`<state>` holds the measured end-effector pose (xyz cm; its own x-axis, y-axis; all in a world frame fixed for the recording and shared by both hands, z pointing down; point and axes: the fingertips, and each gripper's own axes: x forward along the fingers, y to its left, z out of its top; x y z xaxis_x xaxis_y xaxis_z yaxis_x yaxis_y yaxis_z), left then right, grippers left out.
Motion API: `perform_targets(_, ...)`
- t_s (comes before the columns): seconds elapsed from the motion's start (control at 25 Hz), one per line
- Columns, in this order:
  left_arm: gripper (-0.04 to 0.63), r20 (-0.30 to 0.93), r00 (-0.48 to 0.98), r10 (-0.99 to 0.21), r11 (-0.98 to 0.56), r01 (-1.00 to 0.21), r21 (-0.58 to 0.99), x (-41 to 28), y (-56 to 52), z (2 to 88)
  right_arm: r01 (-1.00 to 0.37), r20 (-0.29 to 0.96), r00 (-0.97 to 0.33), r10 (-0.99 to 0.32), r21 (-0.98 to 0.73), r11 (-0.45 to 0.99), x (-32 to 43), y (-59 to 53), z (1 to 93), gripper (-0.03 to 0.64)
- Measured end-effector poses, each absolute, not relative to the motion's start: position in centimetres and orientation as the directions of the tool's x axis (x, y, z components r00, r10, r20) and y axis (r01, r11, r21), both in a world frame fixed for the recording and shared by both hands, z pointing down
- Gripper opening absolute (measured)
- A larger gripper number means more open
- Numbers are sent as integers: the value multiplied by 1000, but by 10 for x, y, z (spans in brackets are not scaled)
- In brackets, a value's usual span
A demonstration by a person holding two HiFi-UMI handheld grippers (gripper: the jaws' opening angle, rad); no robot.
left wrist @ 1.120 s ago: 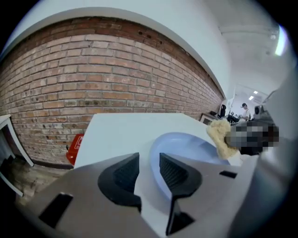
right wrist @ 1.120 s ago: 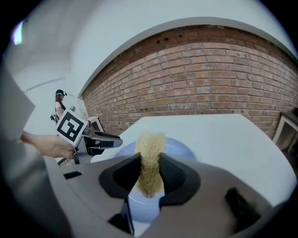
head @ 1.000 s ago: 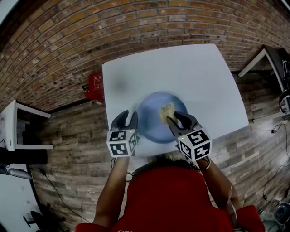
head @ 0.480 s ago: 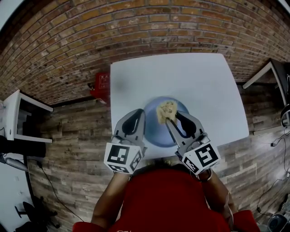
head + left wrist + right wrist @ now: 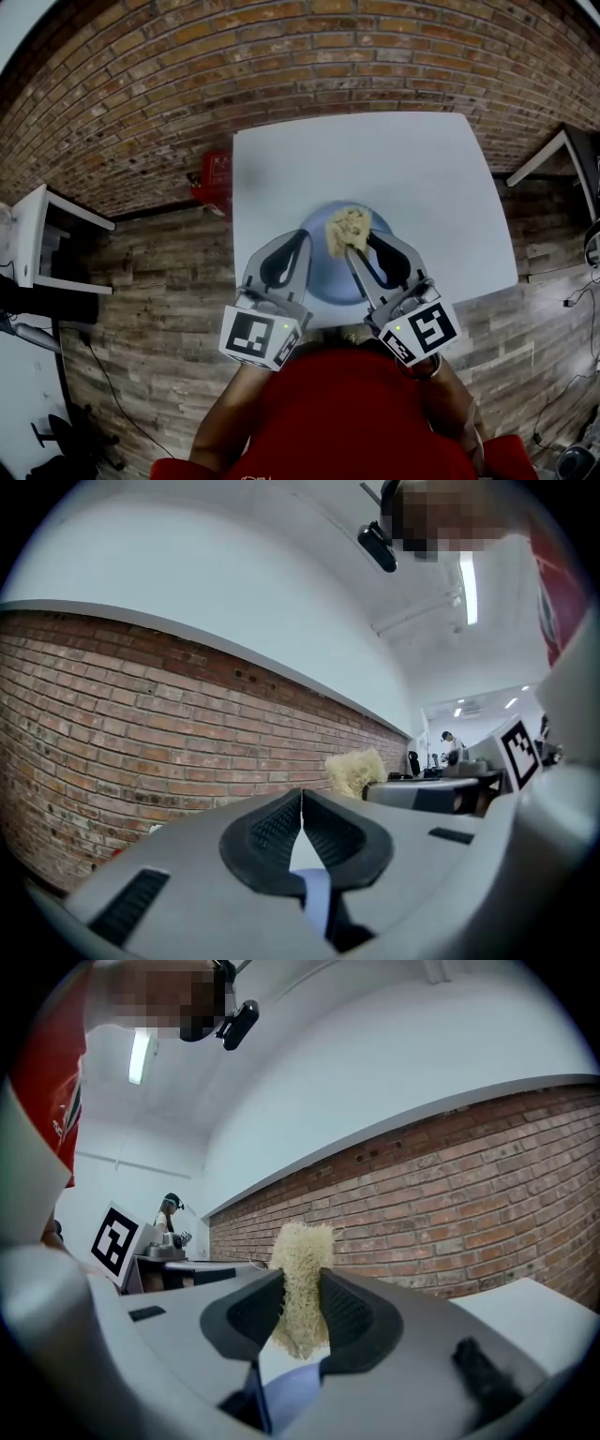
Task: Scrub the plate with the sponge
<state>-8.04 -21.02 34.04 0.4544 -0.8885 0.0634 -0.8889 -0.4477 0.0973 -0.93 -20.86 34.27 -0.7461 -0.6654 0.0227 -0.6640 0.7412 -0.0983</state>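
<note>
A blue plate lies near the front edge of the white table. My right gripper is shut on a pale yellow fibrous sponge, which sits over the plate's far part. In the right gripper view the sponge is squeezed between the two dark pads and sticks out past them. My left gripper lies at the plate's left rim with its jaws shut. In the left gripper view the pads meet at their tips, a blue strip of the plate shows between the jaws, and the sponge appears to the right.
A brick wall runs behind the table, with a red object on the wooden floor at its foot. A white desk stands at the far left and another at the right. A person stands far off.
The left gripper's jaws have gone from wide open to shut at the plate's left rim. The right gripper has carried the sponge slightly toward the plate's far side.
</note>
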Motion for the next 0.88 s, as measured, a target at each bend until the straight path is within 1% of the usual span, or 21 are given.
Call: perform_targets(0.88, 17, 63, 462, -884, -456, -885, 92, -75, -200, 339, -666, 29, -745, -667, -99, 739, -2, -201, 339, 118)
